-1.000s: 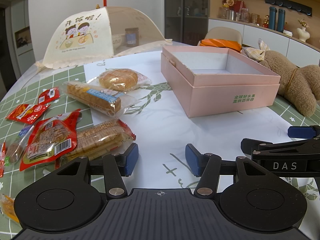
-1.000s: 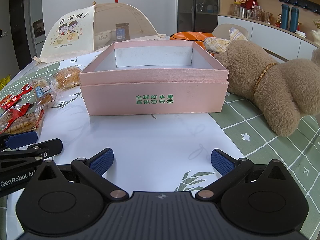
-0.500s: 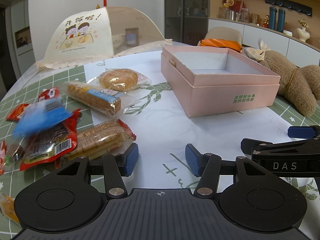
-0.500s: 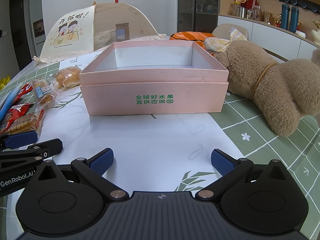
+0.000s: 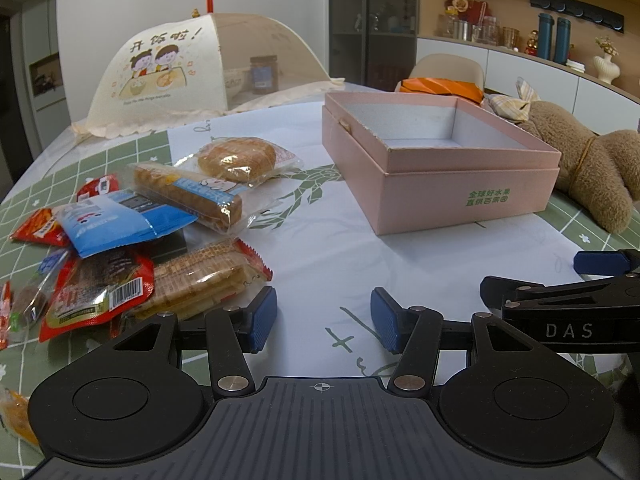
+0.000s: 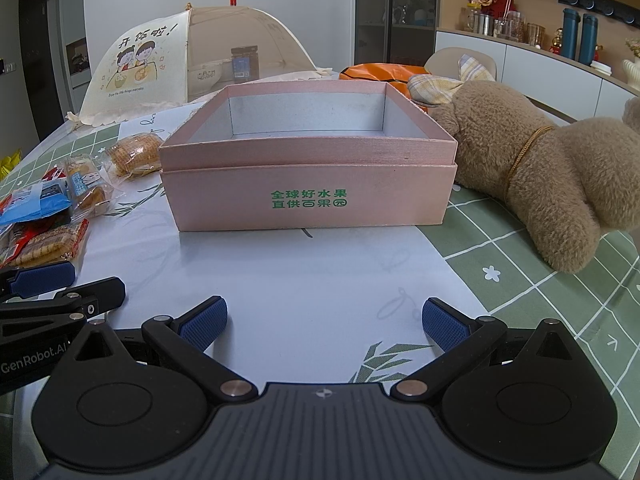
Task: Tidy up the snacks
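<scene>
An open, empty pink box [image 5: 460, 196] [image 6: 308, 196] stands on the table. Left of it lie several wrapped snacks: a round bun [image 5: 238, 159], a long cake bar [image 5: 188, 194], a blue packet [image 5: 116, 222] [image 6: 34, 204] on top of the pile, a wafer pack [image 5: 200, 280] and red packets [image 5: 96, 292]. My left gripper [image 5: 323, 320] is open and empty, low over the table, just right of the wafer pack. My right gripper [image 6: 324, 322] is open and empty in front of the box.
A mesh food cover [image 5: 188, 76] stands at the back left. A brown plush toy [image 6: 532, 176] lies right of the box. An orange bag [image 5: 440, 86] sits behind the box. The two grippers are side by side near the table's front edge.
A blue packet has dropped in from the left and now rests on top of the snack pile. Neither gripper has moved.
</scene>
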`<move>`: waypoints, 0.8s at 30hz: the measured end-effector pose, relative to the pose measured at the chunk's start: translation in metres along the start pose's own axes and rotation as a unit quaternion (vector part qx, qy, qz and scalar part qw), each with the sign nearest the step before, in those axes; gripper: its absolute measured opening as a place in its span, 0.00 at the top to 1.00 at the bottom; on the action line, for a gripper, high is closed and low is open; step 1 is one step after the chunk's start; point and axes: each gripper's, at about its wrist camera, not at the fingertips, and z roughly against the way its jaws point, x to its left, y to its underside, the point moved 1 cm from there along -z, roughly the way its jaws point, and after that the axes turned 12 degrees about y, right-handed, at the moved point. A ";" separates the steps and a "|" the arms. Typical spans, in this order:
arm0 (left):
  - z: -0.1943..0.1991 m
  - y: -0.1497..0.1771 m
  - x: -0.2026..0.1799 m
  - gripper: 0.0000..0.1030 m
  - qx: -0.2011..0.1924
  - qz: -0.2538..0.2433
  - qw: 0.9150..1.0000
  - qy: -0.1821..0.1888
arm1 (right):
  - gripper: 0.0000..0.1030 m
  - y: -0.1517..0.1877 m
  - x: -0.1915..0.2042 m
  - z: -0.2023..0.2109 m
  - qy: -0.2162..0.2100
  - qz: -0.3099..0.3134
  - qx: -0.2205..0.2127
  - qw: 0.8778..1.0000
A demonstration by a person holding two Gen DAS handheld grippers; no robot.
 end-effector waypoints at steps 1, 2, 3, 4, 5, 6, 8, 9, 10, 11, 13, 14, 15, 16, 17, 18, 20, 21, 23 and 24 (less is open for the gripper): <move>0.000 0.000 -0.001 0.43 0.001 -0.008 1.000 0.002 | 0.00 0.000 -0.001 0.000 -0.003 0.000 0.000 1.000; 0.002 0.000 -0.002 0.43 0.007 -0.018 1.000 0.004 | 0.00 -0.001 -0.002 0.000 -0.005 -0.004 -0.001 1.000; 0.004 -0.001 -0.001 0.45 0.020 -0.015 1.000 0.010 | 0.00 -0.002 -0.004 0.001 -0.009 -0.007 0.004 1.000; 0.008 -0.003 0.002 0.45 0.037 -0.004 0.999 0.025 | 0.00 -0.005 -0.006 0.000 -0.016 -0.001 0.016 1.000; 0.013 -0.006 0.009 0.46 0.055 0.010 0.998 0.043 | 0.00 -0.009 -0.005 0.000 -0.021 0.012 0.031 0.999; 0.023 -0.009 0.014 0.46 0.065 0.026 0.996 0.058 | 0.00 -0.013 -0.005 -0.002 -0.027 0.032 0.046 0.998; 0.054 -0.015 0.028 0.46 0.066 0.060 0.994 0.071 | 0.00 -0.022 -0.008 -0.004 -0.047 0.056 0.073 0.995; 0.071 -0.019 0.038 0.45 0.057 0.073 0.993 0.069 | 0.00 -0.024 -0.009 -0.006 -0.054 0.064 0.084 0.993; 0.089 -0.024 0.051 0.44 0.047 0.082 0.994 0.056 | 0.00 -0.024 -0.008 -0.007 -0.054 0.070 0.094 0.992; 0.103 -0.029 0.065 0.44 0.038 0.091 0.995 0.032 | 0.00 -0.024 -0.009 -0.007 -0.050 0.067 0.103 0.991; 0.125 -0.035 0.106 0.46 0.016 0.118 0.992 -0.032 | 0.00 -0.022 -0.005 -0.005 -0.042 0.066 0.102 0.992; 0.131 -0.036 0.130 0.47 0.011 0.129 0.990 -0.063 | 0.00 -0.022 -0.003 -0.005 -0.044 0.069 0.103 0.991; 0.133 -0.037 0.153 0.48 0.011 0.140 0.986 -0.088 | 0.00 -0.024 0.001 -0.005 -0.053 0.080 0.108 0.989; 0.134 -0.036 0.180 0.48 0.018 0.158 0.982 -0.105 | 0.00 -0.028 0.007 -0.006 -0.063 0.095 0.117 0.987; 0.131 -0.036 0.207 0.48 0.028 0.178 0.979 -0.101 | 0.01 -0.032 0.015 -0.006 -0.073 0.104 0.131 0.983; 0.128 -0.038 0.230 0.48 0.034 0.193 0.977 -0.086 | 0.07 -0.036 0.024 -0.002 -0.089 0.108 0.138 0.981; 0.118 -0.039 0.263 0.48 0.042 0.195 0.979 -0.050 | 0.09 -0.044 0.047 0.014 -0.151 0.126 0.127 0.972; 0.110 -0.039 0.274 0.48 0.055 0.186 0.980 -0.041 | 0.09 -0.047 0.065 0.025 -0.186 0.148 0.115 0.964; 0.096 -0.037 0.283 0.48 0.079 0.161 0.983 -0.035 | 0.09 -0.048 0.108 0.048 -0.235 0.195 0.089 0.948; 0.094 -0.034 0.284 0.48 0.087 0.156 0.983 -0.027 | 0.09 -0.047 0.129 0.059 -0.255 0.208 0.078 0.941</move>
